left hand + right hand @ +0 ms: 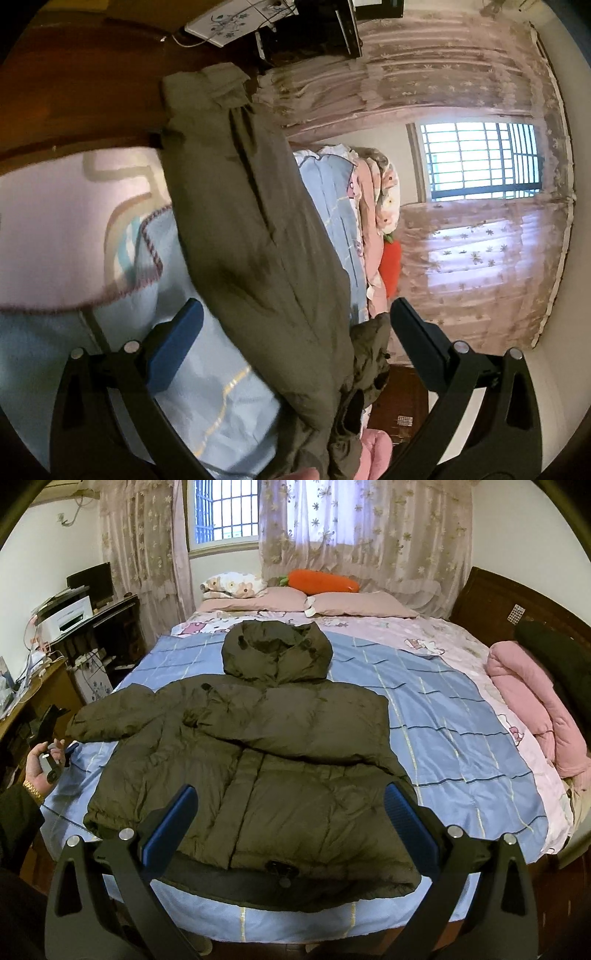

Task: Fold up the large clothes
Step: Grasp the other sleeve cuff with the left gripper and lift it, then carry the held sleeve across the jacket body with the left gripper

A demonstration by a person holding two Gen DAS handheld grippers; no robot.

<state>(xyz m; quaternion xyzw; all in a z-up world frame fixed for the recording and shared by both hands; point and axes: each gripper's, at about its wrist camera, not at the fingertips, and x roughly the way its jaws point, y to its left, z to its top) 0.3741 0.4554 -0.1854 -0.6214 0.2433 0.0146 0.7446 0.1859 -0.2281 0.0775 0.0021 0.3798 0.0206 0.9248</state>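
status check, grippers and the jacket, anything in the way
Left gripper open, jaws either side of a sleeve. Right gripper open, over the hem. Olive jacket flat on the bed, one sleeve folded in. Nothing blocking.

This is a bedroom in a home. A wide bed point(461, 716) fills the middle of the right wrist view, made up with a blue checked sheet point(443, 738) and a pink cartoon-print sheet point(424, 635) nearer the far end. Two pink pillows point(354, 603) lie at the far end with a floral one point(232, 585) and a carrot-shaped plush point(321, 581). A rolled pink quilt point(528, 701) sits at the right edge beside a dark wooden headboard point(498, 594). Sheer flower-patterned curtains point(369, 528) hang over a barred window point(225, 513) at top centre. At the left, a cluttered desk point(107, 616) carries a monitor point(90, 579) and a white printer point(66, 618).
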